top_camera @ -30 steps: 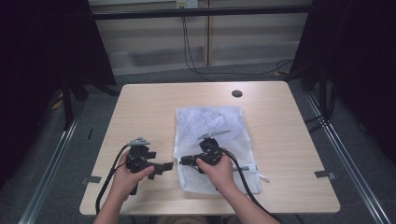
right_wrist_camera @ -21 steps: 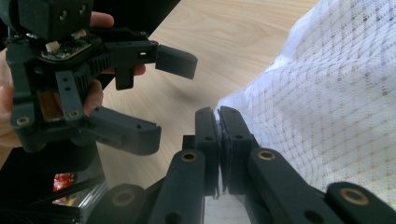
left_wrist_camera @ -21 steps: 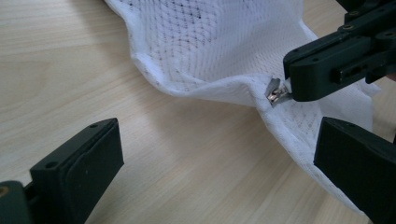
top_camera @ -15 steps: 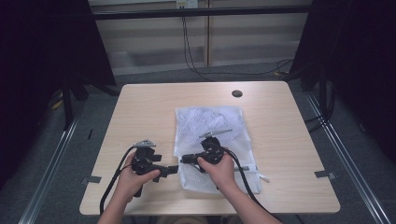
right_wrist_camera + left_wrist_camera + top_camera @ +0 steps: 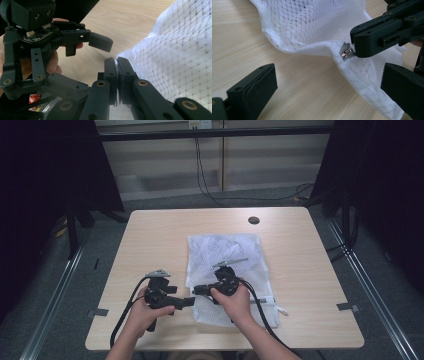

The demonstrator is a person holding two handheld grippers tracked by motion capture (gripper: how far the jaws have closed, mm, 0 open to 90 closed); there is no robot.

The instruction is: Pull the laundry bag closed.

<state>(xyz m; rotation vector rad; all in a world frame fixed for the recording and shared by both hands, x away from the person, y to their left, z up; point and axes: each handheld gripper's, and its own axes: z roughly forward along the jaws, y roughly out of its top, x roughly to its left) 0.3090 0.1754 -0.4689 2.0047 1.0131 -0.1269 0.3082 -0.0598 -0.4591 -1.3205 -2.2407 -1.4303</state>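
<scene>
White mesh bag's [image 5: 312, 27] zipper pull [image 5: 345, 51] pinched by right fingers [image 5: 372, 37], left fingers [image 5: 252, 90] spread around it.

— How did the two hands sit?

— Both forearms came in from the near edge. The left hand-held gripper [image 5: 186, 302] lay low and level, pointing toward the right one, its jaws spread wide apart.

— And the right?

— The right hand-held gripper [image 5: 197, 290] pointed back at the left, tips close together. Its jaws were pressed together, seemingly pinching something small at the tips, though that spot was hard to make out.
</scene>
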